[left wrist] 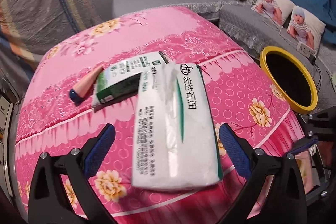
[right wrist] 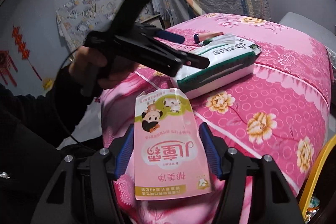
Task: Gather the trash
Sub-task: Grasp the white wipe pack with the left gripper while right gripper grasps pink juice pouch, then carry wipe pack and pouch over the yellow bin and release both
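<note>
My right tool [right wrist: 167, 150] clamps the flat pink paper pouch [right wrist: 169, 148]; my left tool [left wrist: 166, 147] (jaws apart) hovers over the white plastic tissue pack [left wrist: 176, 131].

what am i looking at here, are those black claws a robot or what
No robot: a person holds a two-finger gripper in each hand, each with a camera looking along its fingers. One view shows the left gripper open around a white tissue pack on the pink flowered cover. Further back lie a green box and a pink tube, with a yellow-rimmed bin off to the side. The other view shows the right gripper, its pads against a pink pouch, apparently gripping it.
</note>
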`<state>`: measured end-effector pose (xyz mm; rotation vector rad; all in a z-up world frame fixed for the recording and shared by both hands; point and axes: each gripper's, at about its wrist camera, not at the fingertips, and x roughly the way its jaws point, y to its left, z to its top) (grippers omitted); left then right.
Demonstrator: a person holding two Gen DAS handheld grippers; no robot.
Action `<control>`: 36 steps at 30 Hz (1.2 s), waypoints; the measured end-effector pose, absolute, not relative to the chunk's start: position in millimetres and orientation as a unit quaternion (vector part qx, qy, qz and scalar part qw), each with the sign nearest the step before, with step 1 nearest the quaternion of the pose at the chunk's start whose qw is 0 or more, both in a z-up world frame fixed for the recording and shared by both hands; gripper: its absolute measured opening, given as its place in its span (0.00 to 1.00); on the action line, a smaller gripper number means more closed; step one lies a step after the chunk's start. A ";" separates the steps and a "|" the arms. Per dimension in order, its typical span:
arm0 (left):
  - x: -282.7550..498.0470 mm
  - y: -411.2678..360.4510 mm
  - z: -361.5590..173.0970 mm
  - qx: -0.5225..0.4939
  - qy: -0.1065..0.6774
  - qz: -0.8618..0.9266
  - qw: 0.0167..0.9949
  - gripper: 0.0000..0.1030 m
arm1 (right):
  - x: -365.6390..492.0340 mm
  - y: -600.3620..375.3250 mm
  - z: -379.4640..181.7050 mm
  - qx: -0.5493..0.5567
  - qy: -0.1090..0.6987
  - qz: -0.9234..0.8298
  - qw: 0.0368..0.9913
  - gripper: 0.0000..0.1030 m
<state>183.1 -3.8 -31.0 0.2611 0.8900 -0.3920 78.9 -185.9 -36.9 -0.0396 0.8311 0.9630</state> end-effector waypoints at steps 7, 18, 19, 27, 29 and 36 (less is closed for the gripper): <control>210.1 -13.2 -57.3 0.115 0.466 -0.168 0.861 0.92 | 64.0 -224.2 -24.0 0.030 0.368 0.427 0.826 0.57; 204.9 -4.9 -56.1 0.084 0.459 -0.159 0.870 0.76 | 57.5 -248.2 -14.8 0.066 0.346 0.398 0.847 0.57; 199.5 -0.5 -52.2 0.077 0.455 -0.159 0.873 0.76 | 57.7 -251.3 -14.1 0.070 0.344 0.394 0.849 0.57; 135.8 6.5 13.9 0.043 0.361 -0.172 0.916 0.75 | 68.4 -280.6 0.7 0.109 0.323 0.347 0.874 0.57; 123.5 0.9 32.5 0.036 0.334 -0.178 0.925 0.75 | 69.8 -291.4 6.7 0.122 0.314 0.330 0.882 0.57; 97.3 -43.4 77.3 0.057 0.237 -0.185 0.952 0.76 | 75.1 -333.1 17.2 0.160 0.292 0.255 0.908 0.57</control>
